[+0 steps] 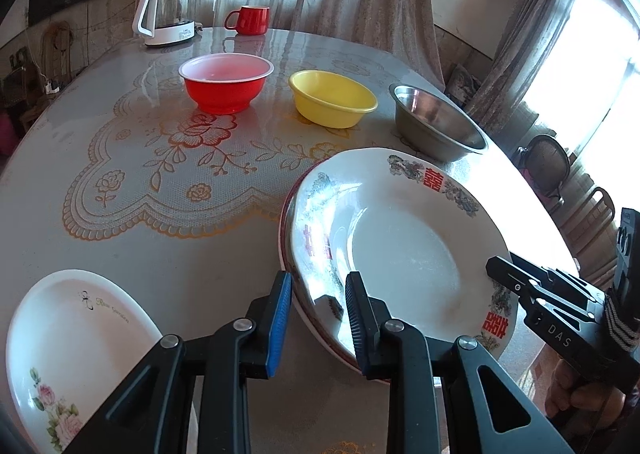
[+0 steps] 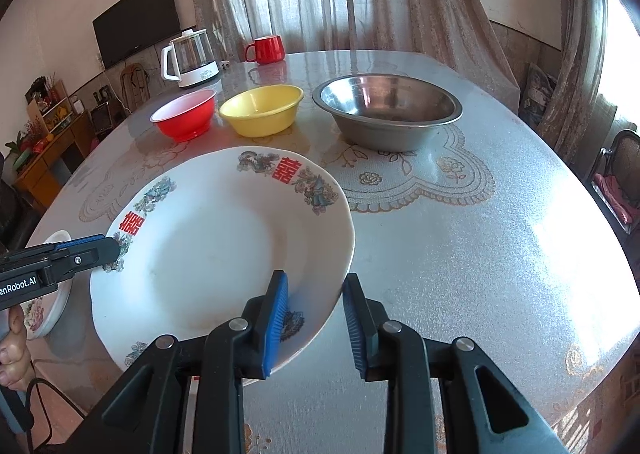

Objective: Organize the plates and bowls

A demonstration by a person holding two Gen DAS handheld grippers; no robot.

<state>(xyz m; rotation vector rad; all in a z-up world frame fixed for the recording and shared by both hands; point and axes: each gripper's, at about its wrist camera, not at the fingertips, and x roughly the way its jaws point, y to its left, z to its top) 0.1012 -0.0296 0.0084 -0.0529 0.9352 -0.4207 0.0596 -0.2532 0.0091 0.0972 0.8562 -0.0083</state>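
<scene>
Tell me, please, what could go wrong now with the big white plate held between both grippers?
1. The left gripper and right gripper straddle only the rim of the big white plate; it could slip or tilt.
2. The plate lies on another red-edged plate, which could be dragged along.
3. The steel bowl stands close behind.

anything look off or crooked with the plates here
The big white plate with red characters sits askew on another plate beneath it: a dark-red rim peeks out on one side only, so the stack is off-centre. The left gripper and right gripper straddle its opposite edges. Nothing looks spilled or broken.
</scene>
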